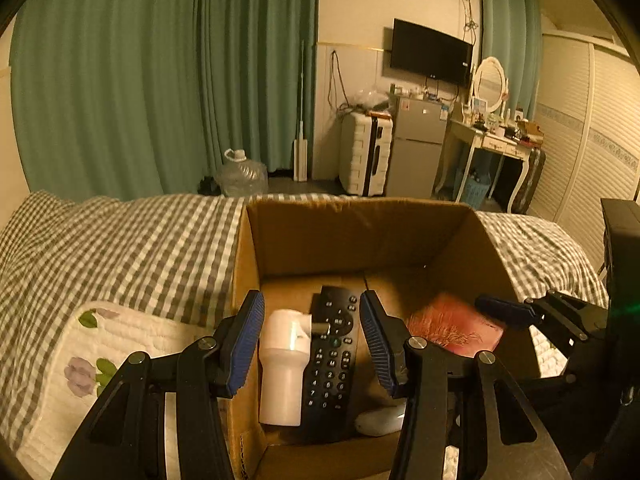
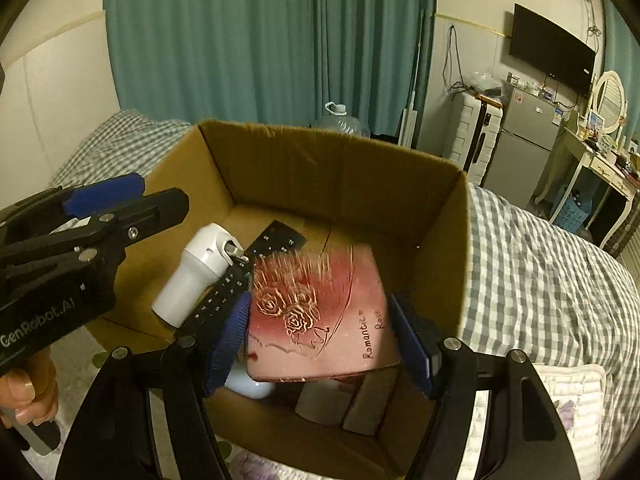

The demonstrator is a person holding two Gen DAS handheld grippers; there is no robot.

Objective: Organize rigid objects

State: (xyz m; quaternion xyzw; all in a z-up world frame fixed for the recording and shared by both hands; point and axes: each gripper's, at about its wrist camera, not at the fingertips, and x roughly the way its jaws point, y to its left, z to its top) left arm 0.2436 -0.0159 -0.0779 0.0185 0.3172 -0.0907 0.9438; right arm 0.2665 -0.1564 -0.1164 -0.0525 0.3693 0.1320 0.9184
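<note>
An open cardboard box point(image 1: 360, 232) point(image 2: 332, 168) sits on the bed. Inside lie a white plastic bottle point(image 1: 284, 364) point(image 2: 196, 276), a black remote control point(image 1: 332, 356) point(image 2: 224, 300) and a small white oval object point(image 1: 380, 420) point(image 2: 248, 384). My left gripper point(image 1: 312, 340) is open and empty above the bottle and remote; it shows at the left of the right wrist view point(image 2: 120, 200). My right gripper point(image 2: 320, 340) is shut on a pink box printed with roses point(image 2: 320, 312) point(image 1: 452, 328), held over the box's right half. Two pale boxes point(image 2: 344, 400) lie beneath it.
The bed has a grey checked cover point(image 1: 120, 248) point(image 2: 540, 272) and a white floral quilt point(image 1: 80, 360). Beyond are green curtains point(image 1: 160, 80), a water jug point(image 1: 240, 176), a white suitcase point(image 1: 364, 156), a small fridge point(image 1: 416, 148) and a dressing table point(image 1: 492, 140).
</note>
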